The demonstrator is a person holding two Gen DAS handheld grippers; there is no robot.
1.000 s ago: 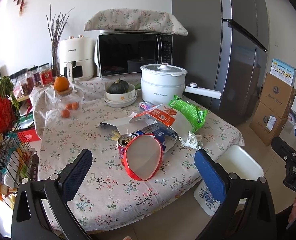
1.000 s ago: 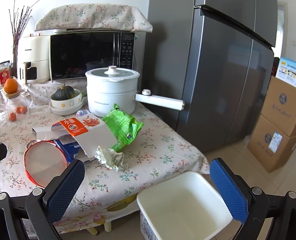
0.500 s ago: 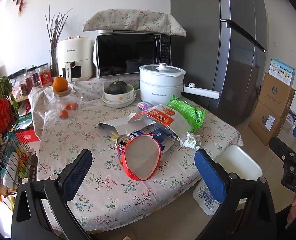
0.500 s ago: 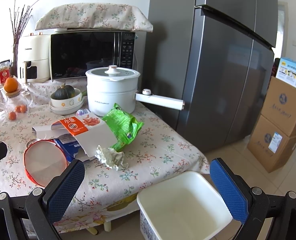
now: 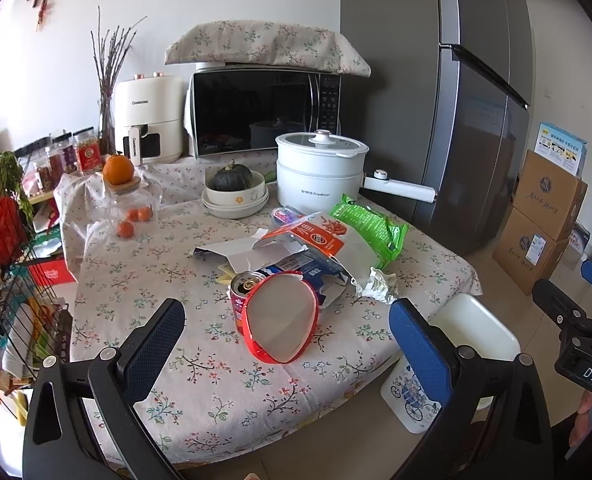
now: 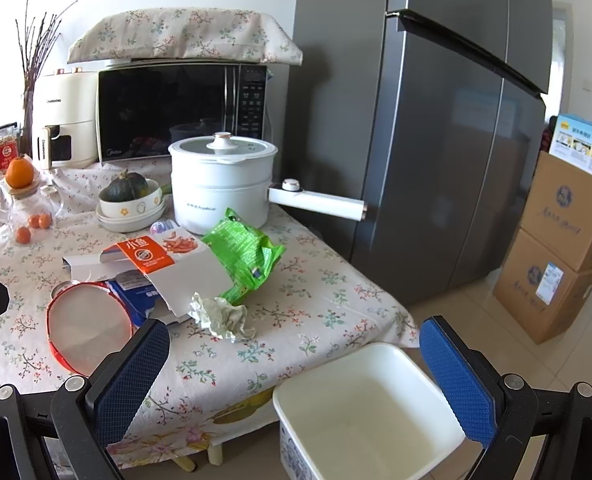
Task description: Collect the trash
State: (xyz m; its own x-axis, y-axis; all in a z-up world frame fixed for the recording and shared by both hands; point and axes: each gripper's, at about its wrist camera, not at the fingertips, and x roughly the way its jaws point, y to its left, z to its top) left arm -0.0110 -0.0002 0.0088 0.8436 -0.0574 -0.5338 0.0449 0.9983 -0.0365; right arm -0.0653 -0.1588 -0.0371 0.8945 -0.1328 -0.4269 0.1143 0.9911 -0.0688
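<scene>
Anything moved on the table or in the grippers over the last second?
Nothing visibly changed. The left gripper and right gripper are both open and empty, as before; the crumpled paper, green bag and red-rimmed lid lie where they were, with the white bin unmoved.

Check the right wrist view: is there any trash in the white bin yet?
No, the white bin beside the table shows only its bare inside.

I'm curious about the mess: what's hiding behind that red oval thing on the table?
A red drink can stands just behind the red oval packet, its open top showing. The can's lower body is covered.
</scene>
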